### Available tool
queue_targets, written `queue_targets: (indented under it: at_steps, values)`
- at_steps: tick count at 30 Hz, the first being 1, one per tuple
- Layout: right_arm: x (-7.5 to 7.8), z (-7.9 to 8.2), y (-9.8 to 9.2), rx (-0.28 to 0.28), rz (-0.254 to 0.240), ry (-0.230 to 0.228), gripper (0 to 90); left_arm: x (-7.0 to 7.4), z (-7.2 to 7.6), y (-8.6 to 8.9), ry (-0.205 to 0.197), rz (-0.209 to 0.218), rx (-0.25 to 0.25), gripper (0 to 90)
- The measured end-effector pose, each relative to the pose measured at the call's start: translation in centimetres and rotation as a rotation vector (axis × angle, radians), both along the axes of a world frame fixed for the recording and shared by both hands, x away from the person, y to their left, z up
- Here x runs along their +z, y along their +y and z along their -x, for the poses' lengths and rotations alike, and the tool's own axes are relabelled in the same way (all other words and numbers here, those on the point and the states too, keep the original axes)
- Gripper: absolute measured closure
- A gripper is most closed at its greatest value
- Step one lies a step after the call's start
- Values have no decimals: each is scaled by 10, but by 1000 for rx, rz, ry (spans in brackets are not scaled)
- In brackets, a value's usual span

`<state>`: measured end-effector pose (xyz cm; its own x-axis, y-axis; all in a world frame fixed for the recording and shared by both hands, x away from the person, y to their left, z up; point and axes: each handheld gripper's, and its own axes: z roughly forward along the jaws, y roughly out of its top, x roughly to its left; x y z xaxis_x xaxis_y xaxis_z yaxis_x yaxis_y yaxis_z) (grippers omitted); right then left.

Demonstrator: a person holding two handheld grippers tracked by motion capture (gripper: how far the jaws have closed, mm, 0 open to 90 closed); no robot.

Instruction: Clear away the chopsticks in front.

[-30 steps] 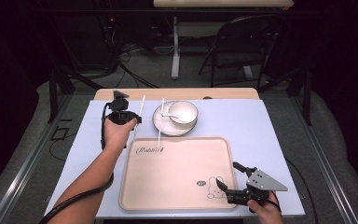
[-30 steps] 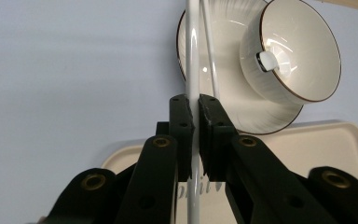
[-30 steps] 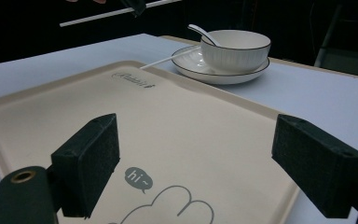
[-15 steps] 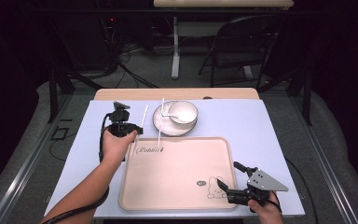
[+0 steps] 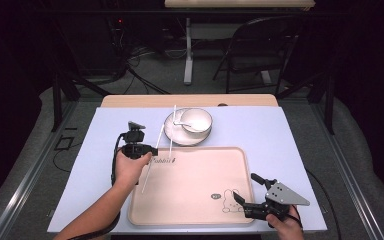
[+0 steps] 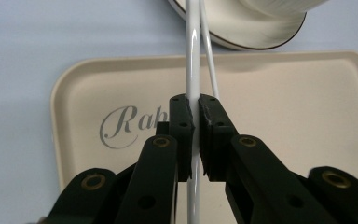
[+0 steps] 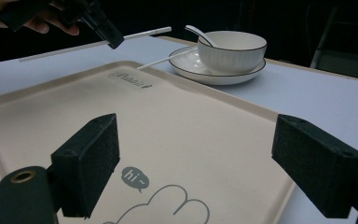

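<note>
My left gripper (image 5: 142,148) is shut on a white chopstick (image 5: 146,177) and holds it over the far left corner of the beige tray (image 5: 200,200). In the left gripper view the pads (image 6: 182,116) pinch the chopstick (image 6: 192,70) tightly. A second white chopstick (image 5: 172,127) lies with its far end on the plate (image 5: 172,135). The plate carries a white bowl (image 5: 197,119) with a spoon (image 5: 182,123) in it. My right gripper (image 5: 247,189) stands open at the tray's near right corner with nothing between its pads (image 7: 88,163).
The tray lies on a pale blue table cover (image 5: 290,145) and has a rabbit drawing (image 5: 230,202) near its front edge. A wooden table edge (image 5: 190,100) shows behind the plate. A folding chair (image 5: 255,55) and cables stand on the floor beyond.
My left gripper has come toward the person and lower with the chopstick, from beside the plate to the tray's far left corner. The right gripper has stayed put.
</note>
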<state>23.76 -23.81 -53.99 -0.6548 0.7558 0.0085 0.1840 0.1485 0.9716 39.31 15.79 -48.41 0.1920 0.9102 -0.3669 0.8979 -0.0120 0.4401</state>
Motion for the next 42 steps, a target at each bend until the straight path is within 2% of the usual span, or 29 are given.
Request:
queue_targets:
  at_steps: [3, 13, 20, 26, 38, 42]
  values:
    - [0, 0, 0, -2, 0, 1, 143, -5, 5, 0, -4, -10, 4, 848]
    - [0, 0, -1, -7, 0, 2, 143, -16, 20, 2, 3, 13, 10, 847]
    - [0, 0, -1, -8, 1, -2, 143, -23, 30, 4, -4, 11, 16, 848]
    - [0, 0, -1, -8, 5, -6, 143, -35, 44, 12, 0, 56, 51, 848]
    - [0, 0, -1, -10, 4, -5, 143, -47, 57, 24, -9, 6, 85, 848]
    - [0, 0, -1, -8, 3, -4, 143, -50, 59, 29, 5, 1, 112, 847]
